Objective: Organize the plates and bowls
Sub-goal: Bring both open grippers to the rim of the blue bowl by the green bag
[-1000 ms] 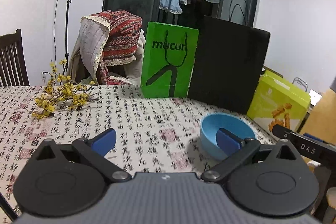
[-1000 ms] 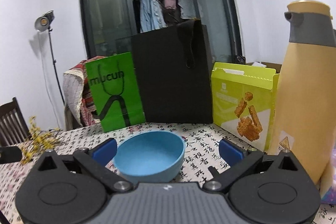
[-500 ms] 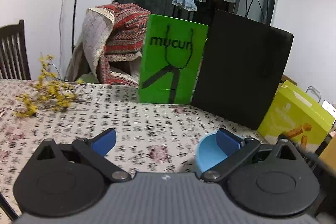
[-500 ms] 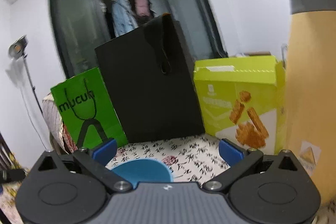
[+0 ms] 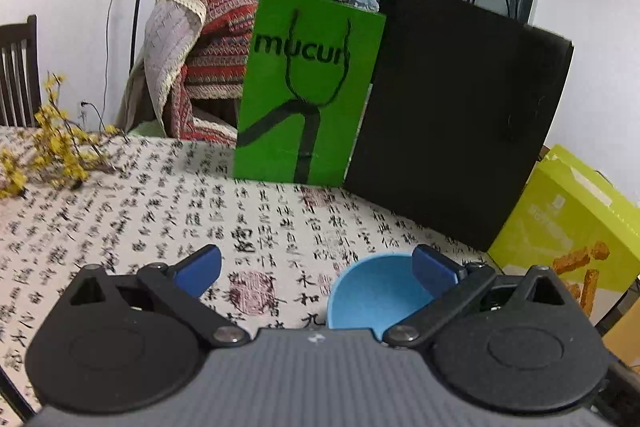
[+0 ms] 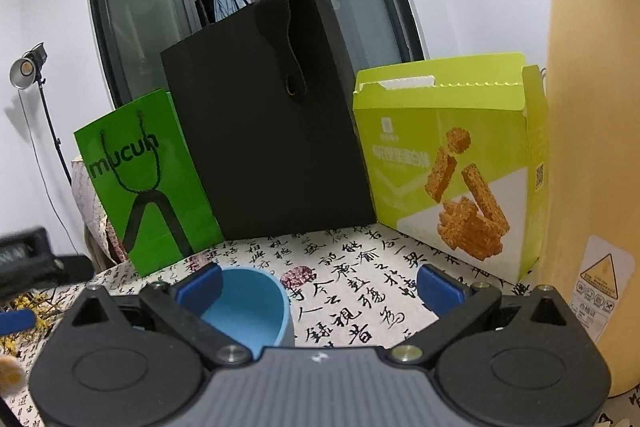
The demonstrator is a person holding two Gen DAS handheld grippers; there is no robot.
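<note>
A light blue bowl (image 5: 376,297) stands on the calligraphy-print tablecloth (image 5: 160,211). In the left wrist view it lies close under my right-hand finger, partly covered by it. My left gripper (image 5: 316,267) is open, nothing held between its blue pads. In the right wrist view the same bowl (image 6: 250,307) sits just behind the left-hand finger, its rim partly hidden. My right gripper (image 6: 318,285) is open too, with only tablecloth between its fingers. No plates are in view.
A green "mucun" paper bag (image 5: 308,87), a black bag (image 5: 460,115) and a yellow-green snack box (image 6: 448,167) line the table's back. A tall tan flask (image 6: 592,147) stands close at the right. Yellow flowers (image 5: 52,151) lie at the left; chairs stand behind.
Both grippers have moved forward and closer to the bowl. It now sits low beside each gripper's inner finger instead of ahead. Both stay open.
</note>
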